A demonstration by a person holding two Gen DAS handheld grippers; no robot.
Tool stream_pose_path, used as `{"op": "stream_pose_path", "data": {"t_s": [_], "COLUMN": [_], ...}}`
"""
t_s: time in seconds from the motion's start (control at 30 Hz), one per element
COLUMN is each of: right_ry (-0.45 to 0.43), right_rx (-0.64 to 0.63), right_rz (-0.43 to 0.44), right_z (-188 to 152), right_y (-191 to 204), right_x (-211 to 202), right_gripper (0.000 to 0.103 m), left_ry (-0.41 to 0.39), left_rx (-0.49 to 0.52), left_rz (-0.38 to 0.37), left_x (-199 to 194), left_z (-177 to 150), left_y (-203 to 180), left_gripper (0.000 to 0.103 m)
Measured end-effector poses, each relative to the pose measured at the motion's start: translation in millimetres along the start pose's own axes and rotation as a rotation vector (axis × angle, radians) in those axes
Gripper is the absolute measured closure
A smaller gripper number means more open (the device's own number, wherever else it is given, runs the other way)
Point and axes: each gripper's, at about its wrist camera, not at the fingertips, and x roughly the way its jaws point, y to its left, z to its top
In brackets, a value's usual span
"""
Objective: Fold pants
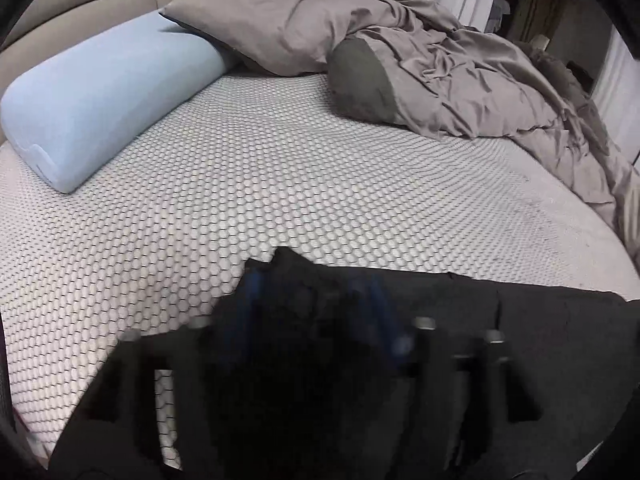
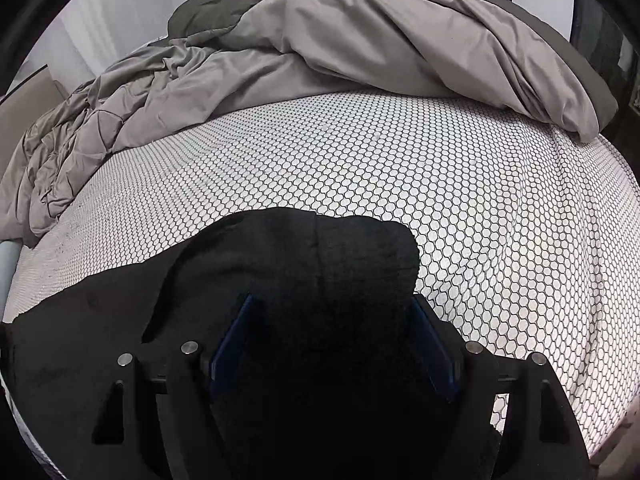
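Black pants (image 1: 540, 332) lie on the honeycomb-patterned mattress (image 1: 280, 184) along its near edge. In the left wrist view my left gripper (image 1: 312, 300) is blurred, its blue fingers (image 1: 250, 300) stand apart with a bunched fold of the pants between them. In the right wrist view the pants (image 2: 320, 252) form a rounded hump in front of my right gripper (image 2: 332, 304). Its blue fingers (image 2: 236, 332) are spread wide on either side of the cloth, not pinching it.
A light blue bolster pillow (image 1: 100, 96) lies at the far left. A crumpled taupe duvet (image 1: 440, 60) with a pillow covers the far side; it also shows in the right wrist view (image 2: 360, 40). The patterned mattress (image 2: 440, 184) stretches between duvet and pants.
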Motion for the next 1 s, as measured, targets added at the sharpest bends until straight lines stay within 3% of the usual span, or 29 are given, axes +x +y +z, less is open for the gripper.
{"op": "stream_pose_path", "data": {"t_s": [0.03, 0.2, 0.23, 0.27, 0.3, 0.33, 0.37, 0.4, 0.57, 0.67, 0.73, 0.8, 0.83, 0.9, 1.0], "right_ry": [0.013, -0.036, -0.039, -0.038, -0.04, -0.037, -0.037, -0.03, -0.128, -0.197, -0.232, -0.194, -0.175, -0.107, -0.059], "right_rx": [-0.013, -0.038, -0.023, -0.002, 0.007, 0.009, 0.007, 0.005, -0.044, -0.008, 0.013, 0.021, 0.017, 0.018, 0.059], "right_rz": [-0.011, 0.008, 0.014, 0.007, -0.003, -0.013, -0.031, -0.035, -0.019, 0.025, 0.033, 0.004, -0.009, -0.054, -0.083], "right_z": [-1, 2, 5, 9, 11, 14, 14, 14, 14, 19, 21, 23, 24, 22, 18], "right_y": [2, 5, 4, 3, 3, 2, 4, 5, 10, 7, 6, 9, 11, 11, 4], "right_x": [-3, -17, -15, -8, -2, 4, 11, 13, -18, -33, -32, -20, -11, 14, 27], "right_gripper": [0.024, 0.016, 0.016, 0.016, 0.016, 0.023, 0.032, 0.051, 0.058, 0.058, 0.057, 0.056, 0.054, 0.049, 0.028], "left_ry": [0.015, 0.042, 0.049, 0.052, 0.062, 0.064, 0.043, 0.028, -0.054, -0.076, -0.072, -0.048, -0.016, 0.009, 0.013], "left_rx": [0.007, 0.057, 0.067, 0.075, 0.09, 0.1, 0.084, 0.07, 0.0, -0.064, -0.08, -0.083, -0.079, -0.09, -0.145], "left_rz": [-0.015, 0.04, 0.056, 0.077, 0.109, 0.129, 0.116, 0.111, 0.057, 0.011, 0.023, 0.039, 0.052, 0.098, 0.101], "left_x": [2, 15, 19, 22, 25, 27, 24, 21, -4, -11, -9, 1, 9, 21, 15], "left_z": [0, -1, -1, -1, -2, -1, -2, -1, -4, -1, 1, 1, 0, 0, -3], "left_y": [-4, -19, -22, -23, -25, -25, -23, -21, -1, 13, 19, 22, 23, 24, 33], "left_gripper": [0.035, 0.034, 0.047, 0.075, 0.09, 0.099, 0.099, 0.1, 0.1, 0.101, 0.1, 0.1, 0.097, 0.082, 0.052]}}
